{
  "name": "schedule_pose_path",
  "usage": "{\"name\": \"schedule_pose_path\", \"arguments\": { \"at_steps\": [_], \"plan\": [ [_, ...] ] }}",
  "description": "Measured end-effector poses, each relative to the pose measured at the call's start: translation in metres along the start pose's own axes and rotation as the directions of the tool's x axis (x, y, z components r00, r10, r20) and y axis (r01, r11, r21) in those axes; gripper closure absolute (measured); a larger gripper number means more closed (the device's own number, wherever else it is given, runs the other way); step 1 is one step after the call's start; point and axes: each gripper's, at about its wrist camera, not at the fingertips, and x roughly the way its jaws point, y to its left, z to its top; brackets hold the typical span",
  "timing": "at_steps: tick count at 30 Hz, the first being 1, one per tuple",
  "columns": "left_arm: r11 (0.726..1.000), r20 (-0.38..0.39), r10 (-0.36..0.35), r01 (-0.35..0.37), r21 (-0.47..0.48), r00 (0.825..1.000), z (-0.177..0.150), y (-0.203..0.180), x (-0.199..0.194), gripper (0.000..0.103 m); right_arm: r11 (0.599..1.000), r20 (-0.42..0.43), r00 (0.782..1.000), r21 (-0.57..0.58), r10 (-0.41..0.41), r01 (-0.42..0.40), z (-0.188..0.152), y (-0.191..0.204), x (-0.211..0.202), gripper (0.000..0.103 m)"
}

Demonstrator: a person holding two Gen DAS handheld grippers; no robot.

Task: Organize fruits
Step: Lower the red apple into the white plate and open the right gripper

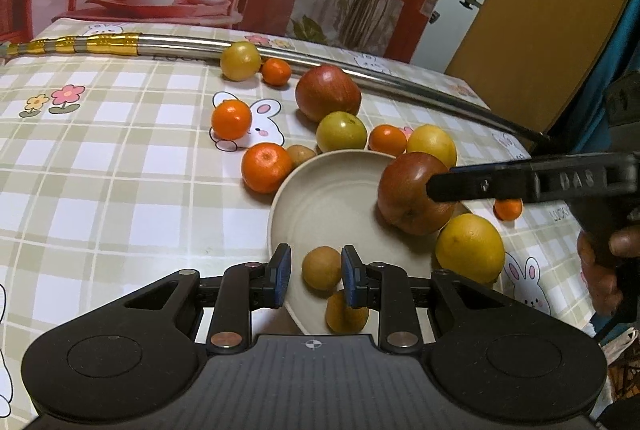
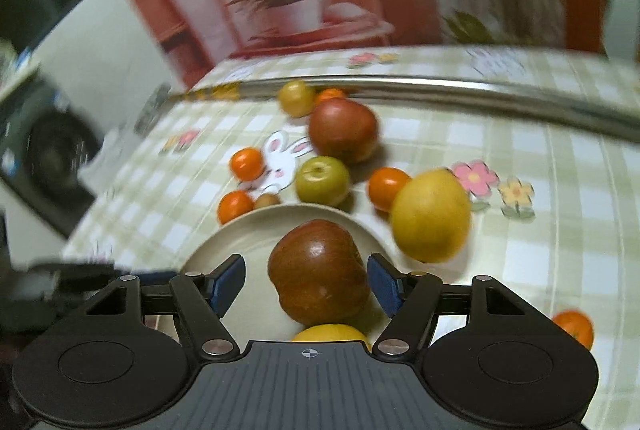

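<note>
A: Where did the small brown fruit (image 1: 321, 267) lie?
B: Between the spread fingers of the left gripper (image 1: 316, 276), untouched, at the plate's (image 1: 320, 189) 6 o'clock.
A: And the red apple (image 2: 319, 272)?
B: At the plate's 3 o'clock, inside the right gripper (image 2: 306, 286), released, its pads apart.

Two red apples: one (image 1: 414, 191) at the bowl (image 1: 320, 197), one (image 1: 328, 93) farther back. Five mandarins (image 1: 231, 119), two big yellow citrus (image 1: 470, 248), two yellow-green fruits (image 1: 341, 131), three small brownish ones (image 1: 321, 267). One bowl, one metal rod (image 1: 180, 40).
</note>
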Motion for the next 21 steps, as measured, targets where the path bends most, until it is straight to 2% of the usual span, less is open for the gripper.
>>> {"name": "schedule_pose_path", "arguments": {
  "at_steps": [4,9,13,15,18,21],
  "plan": [
    [1.0,0.012,0.002,-0.002,-0.01,1.0,0.0,0.001,-0.004,0.074,0.991,0.02,1.0,0.131,-0.013,0.01,0.001,-0.022,0.004,0.04],
    [1.0,0.022,0.007,-0.007,-0.016,1.0,0.0,0.003,-0.008,0.074,0.982,0.046,0.999,0.19,-0.001,-0.008,-0.001,-0.032,0.008,0.042],
    [1.0,0.024,0.01,-0.01,-0.024,1.0,0.0,0.004,-0.008,0.074,0.983,0.048,0.999,0.182,0.018,-0.026,-0.001,-0.027,0.013,0.055],
    [1.0,0.025,0.012,-0.011,-0.026,1.0,0.0,0.004,-0.008,0.074,0.992,0.038,0.999,0.129,0.007,-0.011,-0.002,-0.014,0.015,0.055],
    [0.999,0.027,0.014,-0.013,-0.037,1.0,0.0,0.006,-0.009,0.074,0.998,0.042,0.998,-0.036,-0.044,0.046,-0.003,0.02,0.014,0.055],
    [0.999,0.028,0.017,-0.016,-0.051,0.999,0.0,0.008,-0.011,0.074,0.987,0.046,0.999,-0.158,-0.026,0.033,-0.003,0.05,0.011,0.055]
  ]
}}
